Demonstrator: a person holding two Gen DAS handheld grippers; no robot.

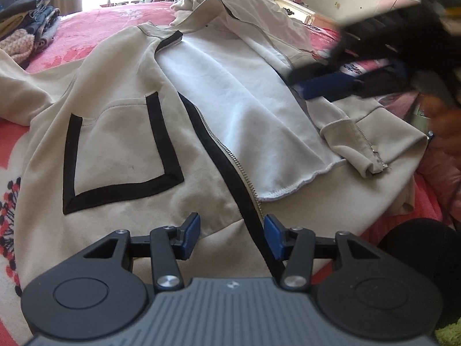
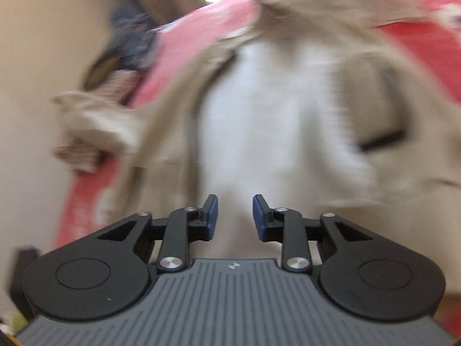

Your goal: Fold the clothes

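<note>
Stack of folded clothes [image 1: 31, 31] lay far left on pink bedspread [image 1: 95, 23]. Beige jacket [image 1: 121, 144] spread unzipped mid-bed, white lining up. Left gripper [image 1: 232, 232] hung over hem beside zipper [image 1: 230, 158], released, grasping nothing. Right gripper [image 2: 234, 216], blurred, poised above lining, unclenched, empty.

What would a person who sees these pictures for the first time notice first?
The beige jacket fills the middle, spread on the pink bed cover, unzipped, with its white lining showing and a black-edged pocket on its left half. The left gripper hovers open at the hem, its blue fingers on either side of the zipper. A pile of clothes lies far left.
</note>
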